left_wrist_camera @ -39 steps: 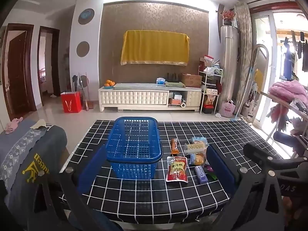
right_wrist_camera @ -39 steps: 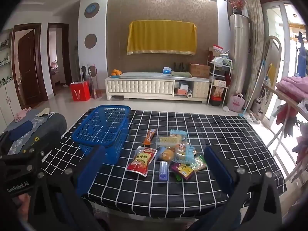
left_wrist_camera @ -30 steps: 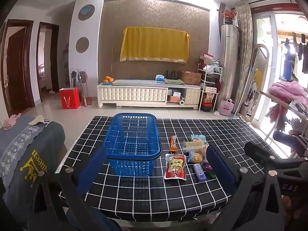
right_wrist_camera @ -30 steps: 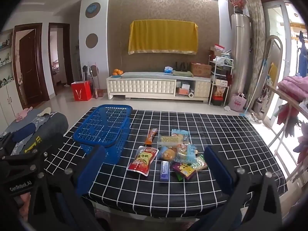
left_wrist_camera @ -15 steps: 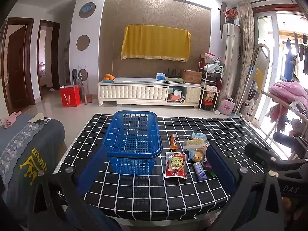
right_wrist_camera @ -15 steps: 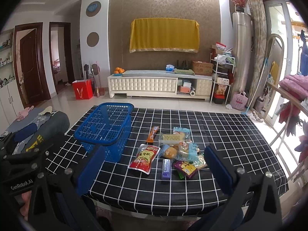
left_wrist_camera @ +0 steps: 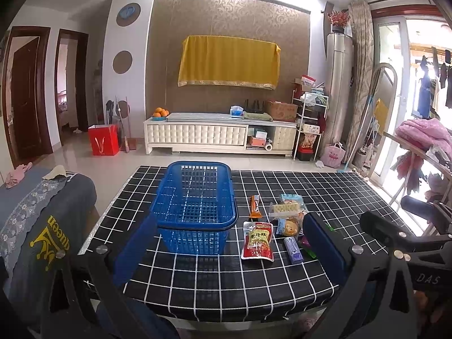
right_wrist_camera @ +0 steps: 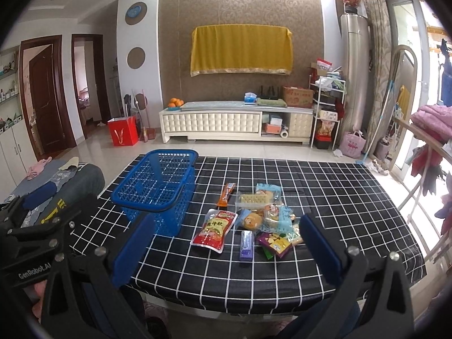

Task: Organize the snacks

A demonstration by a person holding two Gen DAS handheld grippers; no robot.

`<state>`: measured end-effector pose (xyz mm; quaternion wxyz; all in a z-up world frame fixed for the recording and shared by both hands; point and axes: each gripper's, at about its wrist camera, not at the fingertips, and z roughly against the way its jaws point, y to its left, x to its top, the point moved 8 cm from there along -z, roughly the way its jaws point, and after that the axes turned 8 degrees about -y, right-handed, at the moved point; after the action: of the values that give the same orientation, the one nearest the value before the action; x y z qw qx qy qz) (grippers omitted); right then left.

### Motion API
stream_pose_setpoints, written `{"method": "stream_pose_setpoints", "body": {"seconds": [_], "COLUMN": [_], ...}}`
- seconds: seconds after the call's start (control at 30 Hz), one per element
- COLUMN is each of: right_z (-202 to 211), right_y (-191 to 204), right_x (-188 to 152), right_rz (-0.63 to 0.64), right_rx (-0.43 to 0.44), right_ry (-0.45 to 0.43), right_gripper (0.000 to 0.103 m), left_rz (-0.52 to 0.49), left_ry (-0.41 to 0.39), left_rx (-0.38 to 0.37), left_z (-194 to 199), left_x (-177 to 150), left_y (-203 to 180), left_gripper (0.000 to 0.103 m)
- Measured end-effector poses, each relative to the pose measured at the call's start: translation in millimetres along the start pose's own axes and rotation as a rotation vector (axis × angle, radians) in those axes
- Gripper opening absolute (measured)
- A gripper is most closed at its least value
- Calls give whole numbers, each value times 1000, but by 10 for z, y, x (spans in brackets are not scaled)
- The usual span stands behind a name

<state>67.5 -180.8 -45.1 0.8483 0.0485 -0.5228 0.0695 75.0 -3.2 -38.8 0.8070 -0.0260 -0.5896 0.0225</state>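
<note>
An empty blue plastic basket [left_wrist_camera: 195, 206] [right_wrist_camera: 158, 186] stands on the left half of a table with a black checked cloth [left_wrist_camera: 214, 279] [right_wrist_camera: 333, 197]. To its right lies a loose pile of snacks: a red pouch [left_wrist_camera: 257, 240] [right_wrist_camera: 214, 230], a thin orange stick pack [left_wrist_camera: 255, 205] [right_wrist_camera: 226, 195], a cracker pack [left_wrist_camera: 284, 210] [right_wrist_camera: 252, 198], a round bun pack [left_wrist_camera: 289, 226] [right_wrist_camera: 252, 221], a purple bar [left_wrist_camera: 293, 250] [right_wrist_camera: 246, 245]. My left gripper [left_wrist_camera: 230, 247] hovers open before the table's near edge. My right gripper [right_wrist_camera: 226, 250] is open too, facing the snacks.
A chair draped in grey cloth [left_wrist_camera: 36, 226] stands at the table's left side. A clothes rack with pink bedding [left_wrist_camera: 423, 138] stands to the right. Behind the table are bare floor, a white TV cabinet [left_wrist_camera: 220, 137] and a red bag [left_wrist_camera: 103, 144].
Both grippers have risen and drawn back slightly from the table, so basket and snacks sit a little lower and farther in view. Nothing on the table has moved.
</note>
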Motion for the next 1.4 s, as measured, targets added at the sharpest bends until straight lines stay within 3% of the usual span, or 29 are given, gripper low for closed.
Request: {"method": "stream_pose_setpoints", "body": {"seconds": [1.4], "right_z": [25], "right_y": [8], "right_x": [17], "right_rz": [-8], "right_rx": [19], "right_ry": [13], "right_gripper": [103], "left_rz": [6], "left_ry": [11], "left_rx": [2], "left_z": [28], "left_x": [-21], "left_y": [9], "left_gripper": [102]}}
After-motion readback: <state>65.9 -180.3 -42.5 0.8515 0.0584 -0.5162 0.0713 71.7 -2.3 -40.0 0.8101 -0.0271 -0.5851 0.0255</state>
